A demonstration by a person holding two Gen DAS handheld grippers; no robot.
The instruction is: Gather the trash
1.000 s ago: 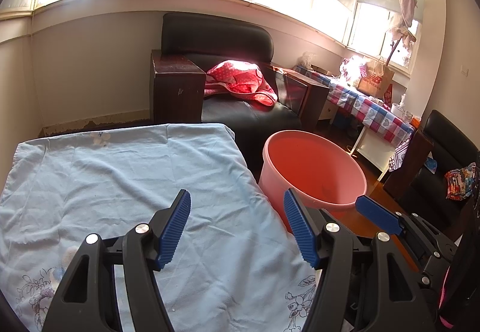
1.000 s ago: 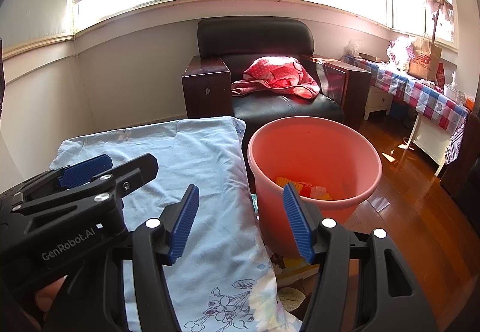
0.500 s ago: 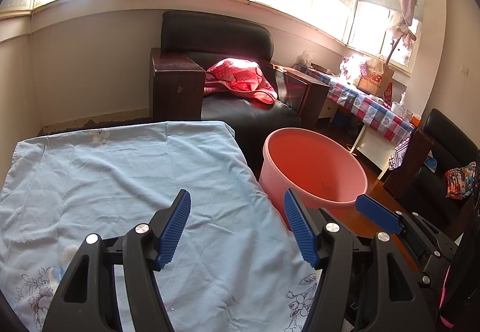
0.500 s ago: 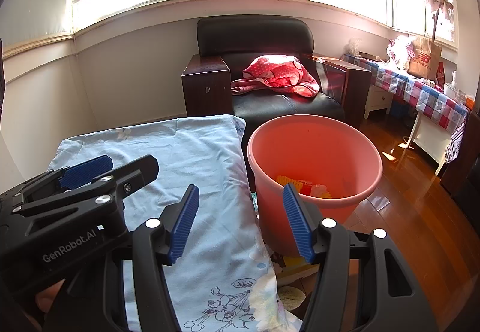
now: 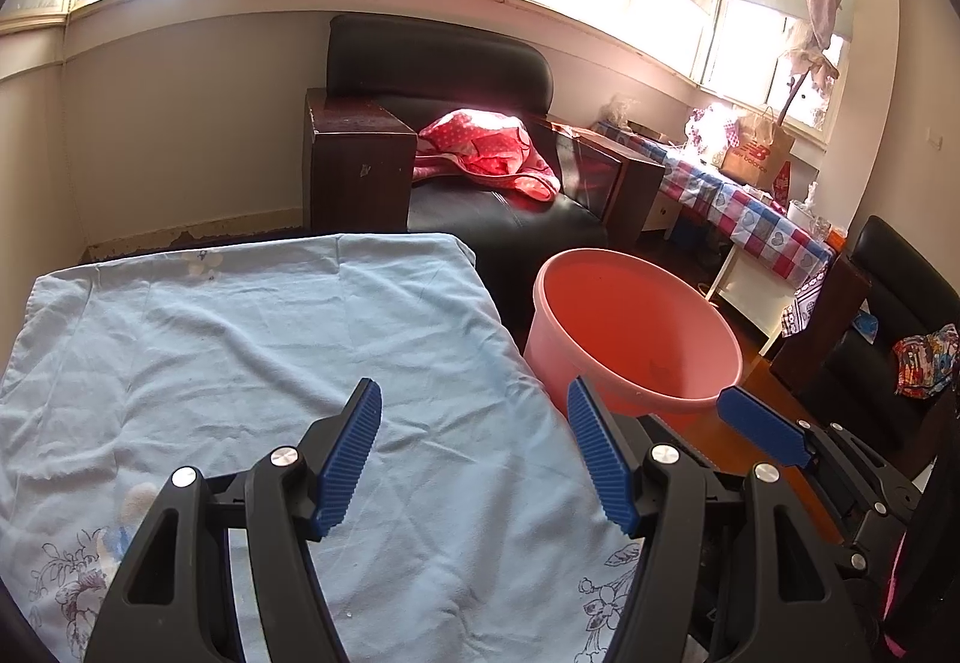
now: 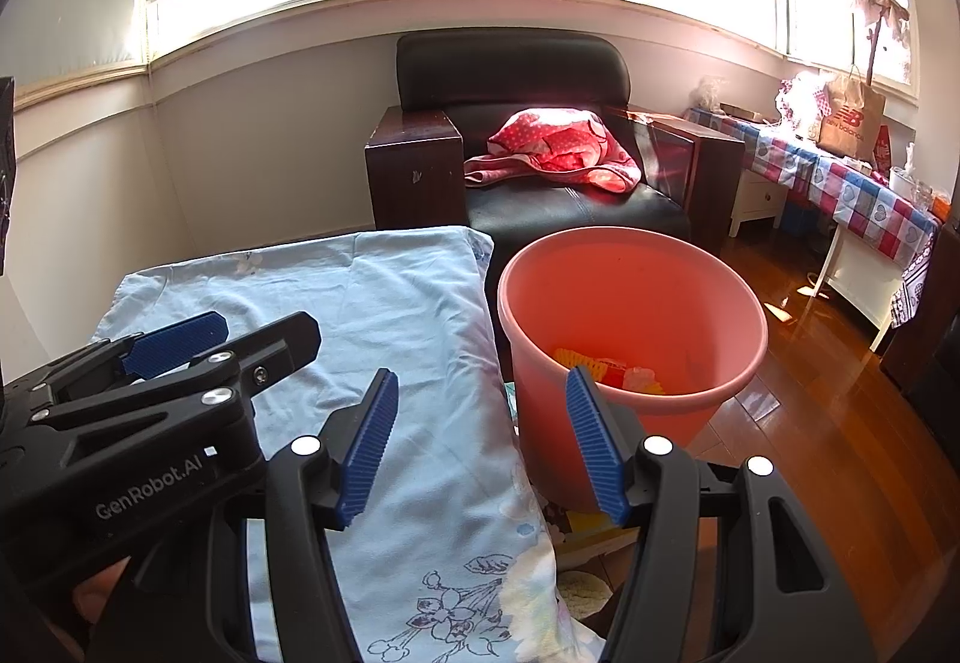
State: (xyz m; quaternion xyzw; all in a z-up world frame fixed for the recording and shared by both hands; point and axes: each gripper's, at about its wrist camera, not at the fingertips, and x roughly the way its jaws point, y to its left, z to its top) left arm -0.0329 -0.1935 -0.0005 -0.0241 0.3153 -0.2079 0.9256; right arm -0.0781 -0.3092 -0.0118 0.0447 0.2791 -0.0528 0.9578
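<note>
Blue ribbed pads on the left gripper (image 5: pixel 474 453) stand apart with nothing between them, over the pale blue flowered cloth (image 5: pixel 240 363) that covers the table. The right gripper (image 6: pixel 483 441) is likewise parted and empty, poised across the cloth's edge and the near wall of the round salmon-pink plastic bucket (image 6: pixel 708 393). Compared with the views from a second ago nothing has shifted: both tools are where they were, the jaws at the same spread, and the bucket sits just beside the table's corner as before.

Inside the bucket, the right wrist view shows yellow, red and white scraps of rubbish (image 6: pixel 612 369) lying on the bottom; the cloth itself looks bare of litter. That stillness, with both tools unloaded and trash already binned, suggests the collecting is finished or paused between pieces. Some pale scraps on the floor beneath the table edge may remain, though they are too unclear to name. Beyond stands a black leather armchair (image 5: pixel 438 63) with a red spotted garment (image 5: pixel 486 147) on its seat.
</note>
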